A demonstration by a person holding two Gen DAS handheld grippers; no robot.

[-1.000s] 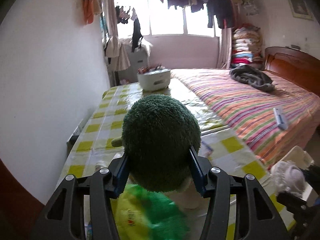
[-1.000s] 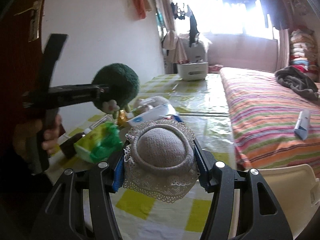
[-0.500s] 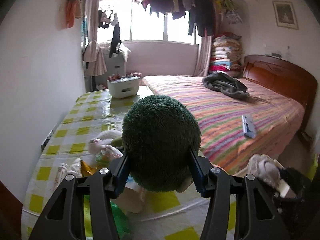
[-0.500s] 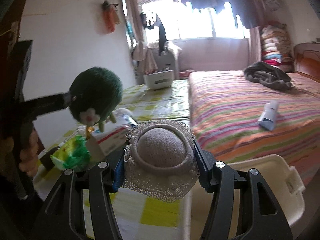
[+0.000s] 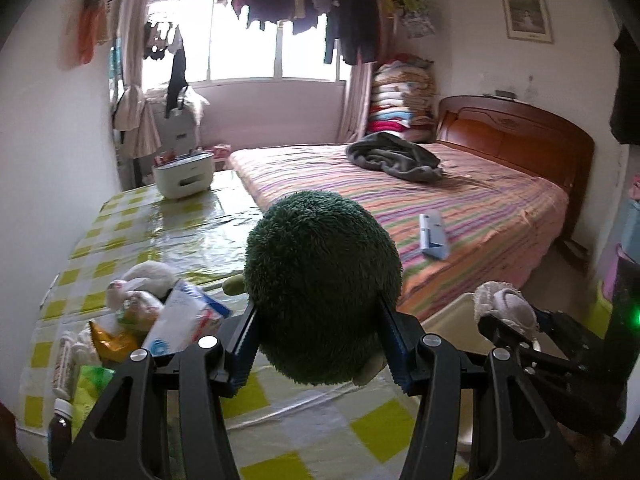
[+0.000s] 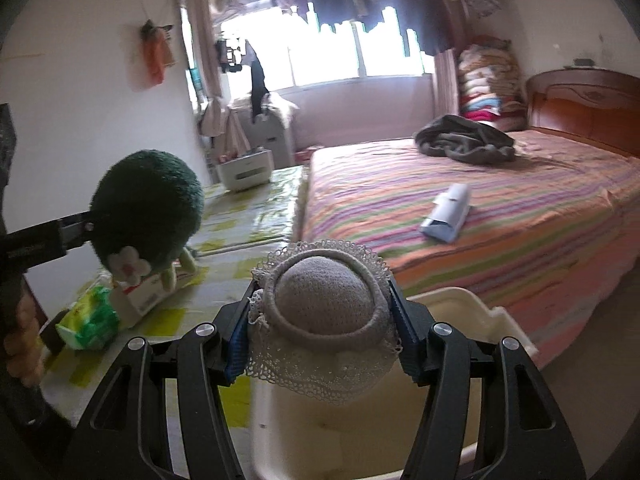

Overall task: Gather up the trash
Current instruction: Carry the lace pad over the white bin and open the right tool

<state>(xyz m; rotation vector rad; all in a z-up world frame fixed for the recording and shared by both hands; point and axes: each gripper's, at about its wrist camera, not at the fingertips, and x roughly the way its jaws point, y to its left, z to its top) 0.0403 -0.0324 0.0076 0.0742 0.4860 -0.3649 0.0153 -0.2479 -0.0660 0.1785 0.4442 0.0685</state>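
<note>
Right wrist view has the right tongs (image 6: 318, 316) over the cream bin (image 6: 452, 300) by the surface's bed-side edge, with a grey lace-trimmed hat (image 6: 324, 320) between the jaws, which are just starting to open, so that looks like the drop. Left tongs (image 5: 318, 344) are clamped on a green plush (image 5: 322, 284), held above the checked surface (image 5: 180, 232) near that same edge. Likely next: swing the plush over the bin and let go too. More clutter waits at the surface's left edge: a green packet (image 6: 90, 318) and a white box (image 5: 184, 320). Print there is too blurry to read.
</note>
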